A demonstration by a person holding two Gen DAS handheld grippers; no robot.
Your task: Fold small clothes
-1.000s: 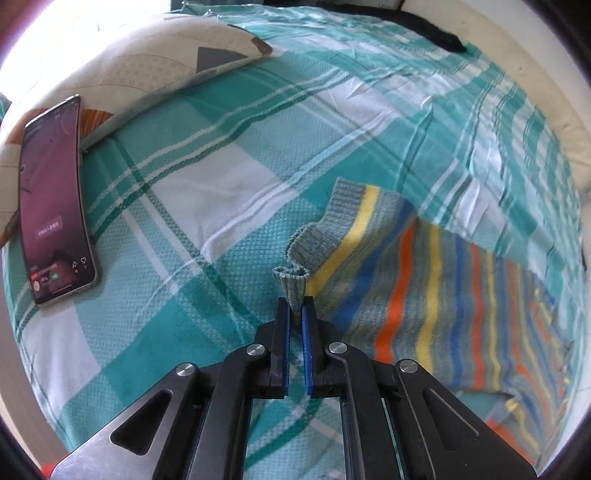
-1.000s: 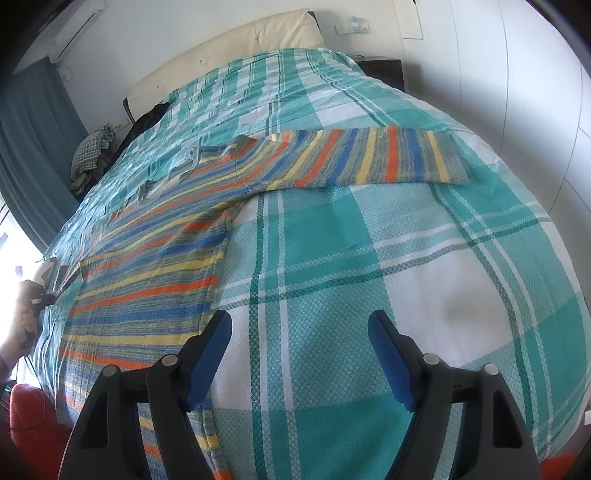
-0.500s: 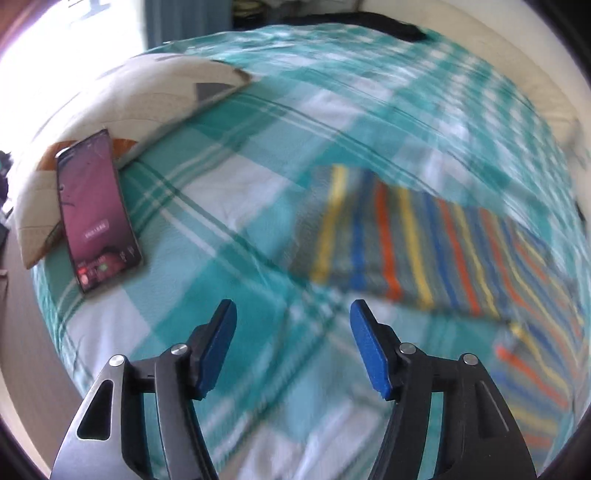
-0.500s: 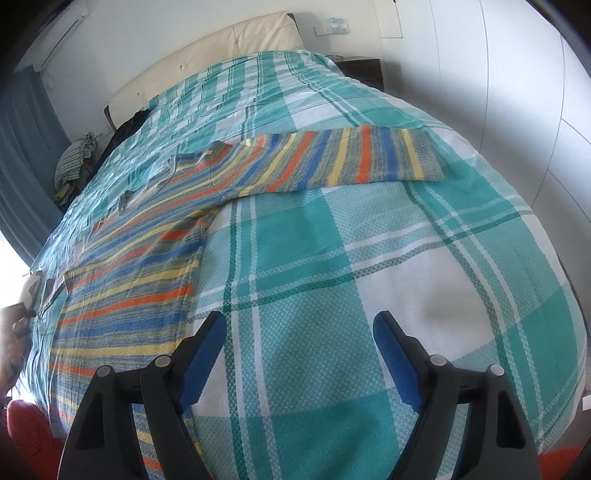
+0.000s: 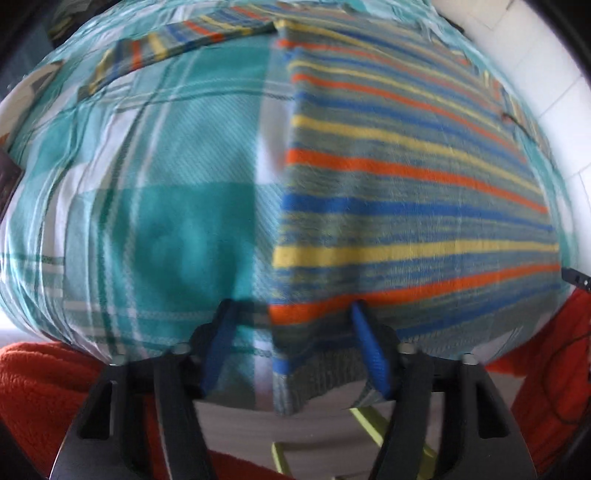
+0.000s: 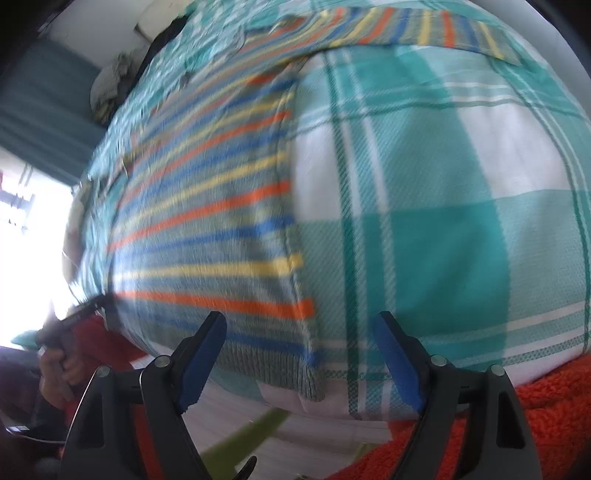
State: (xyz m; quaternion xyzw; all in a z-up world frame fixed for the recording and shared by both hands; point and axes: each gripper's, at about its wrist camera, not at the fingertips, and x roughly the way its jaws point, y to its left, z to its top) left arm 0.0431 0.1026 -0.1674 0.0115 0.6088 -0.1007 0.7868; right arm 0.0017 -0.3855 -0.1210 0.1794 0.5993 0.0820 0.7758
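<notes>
Sweater: your grey knit sweater with orange, yellow and blue stripes (image 5: 406,184) lies flat on the green-and-white checked bed (image 5: 166,221)
Left hand-held gripper (image 5: 291,347): closing, pads apart over the hem corner
Right hand-held gripper (image 6: 299,362): wide open over the other corner

Sweater (image 5: 406,177) lies seemingly flat on the bed (image 5: 166,184).

A bedroom in a home. A wide bed (image 6: 461,184) under a teal-and-white plaid woven cover fills both views. A striped knitted sweater (image 5: 406,192) in grey, blue, yellow and orange is spread across it. Beyond the bed hangs a teal curtain (image 6: 40,110) beside a bright window (image 6: 22,258), with a heap of clothes (image 6: 107,92) against the white wall (image 6: 96,26).
</notes>
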